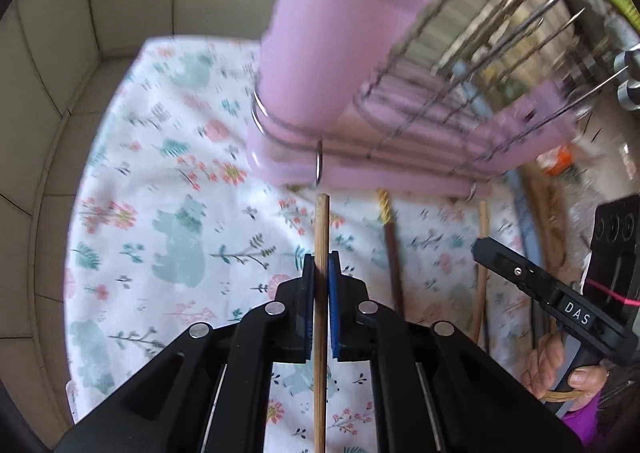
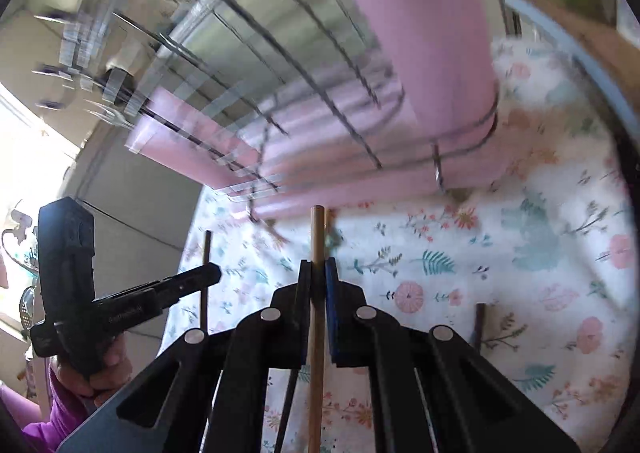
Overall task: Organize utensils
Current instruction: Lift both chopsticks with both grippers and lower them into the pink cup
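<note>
My left gripper [image 1: 321,263] is shut on a light wooden chopstick [image 1: 321,225] that points forward toward the pink dish rack [image 1: 360,169]. My right gripper [image 2: 319,269] is shut on another wooden chopstick [image 2: 318,233], also aimed at the rack [image 2: 320,189]. A pink utensil cup [image 1: 332,33] hangs at the rack's end; it also shows in the right wrist view [image 2: 432,37]. Both views are blurred by motion. Each gripper shows in the other's view: the right one [image 1: 532,281], the left one [image 2: 132,301].
A floral cloth [image 1: 180,173] covers the counter. More sticks lie on it: a dark one with a gold twisted end [image 1: 390,245] and a light one [image 1: 482,253]. The rack's metal wires [image 1: 500,33] rise behind. Tiled wall [image 1: 60,53] stands at left.
</note>
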The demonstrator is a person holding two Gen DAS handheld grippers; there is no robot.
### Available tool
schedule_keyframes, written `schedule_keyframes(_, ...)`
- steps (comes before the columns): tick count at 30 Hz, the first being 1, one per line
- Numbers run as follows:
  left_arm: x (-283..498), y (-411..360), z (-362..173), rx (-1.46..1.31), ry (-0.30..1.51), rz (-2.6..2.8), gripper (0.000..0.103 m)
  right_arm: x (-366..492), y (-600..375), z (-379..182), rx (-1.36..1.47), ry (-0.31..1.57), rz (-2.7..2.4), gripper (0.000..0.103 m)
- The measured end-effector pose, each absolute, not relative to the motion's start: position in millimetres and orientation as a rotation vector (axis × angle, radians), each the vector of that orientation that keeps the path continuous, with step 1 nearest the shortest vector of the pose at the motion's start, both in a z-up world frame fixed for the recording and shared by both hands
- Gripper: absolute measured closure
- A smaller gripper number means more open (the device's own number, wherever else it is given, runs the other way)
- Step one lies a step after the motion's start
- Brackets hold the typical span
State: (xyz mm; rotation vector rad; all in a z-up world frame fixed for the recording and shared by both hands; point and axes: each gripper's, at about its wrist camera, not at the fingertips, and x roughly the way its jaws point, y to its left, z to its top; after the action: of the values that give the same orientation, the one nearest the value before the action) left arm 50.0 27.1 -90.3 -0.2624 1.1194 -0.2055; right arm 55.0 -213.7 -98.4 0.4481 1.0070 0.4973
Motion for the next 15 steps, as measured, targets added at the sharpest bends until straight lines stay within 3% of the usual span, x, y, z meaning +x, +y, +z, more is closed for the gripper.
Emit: schedule_keyframes(15,-6,78,24,-0.426,0.684,-0.222,0.097,-5,-280,21,0.435,0.535,0.463,0.097)
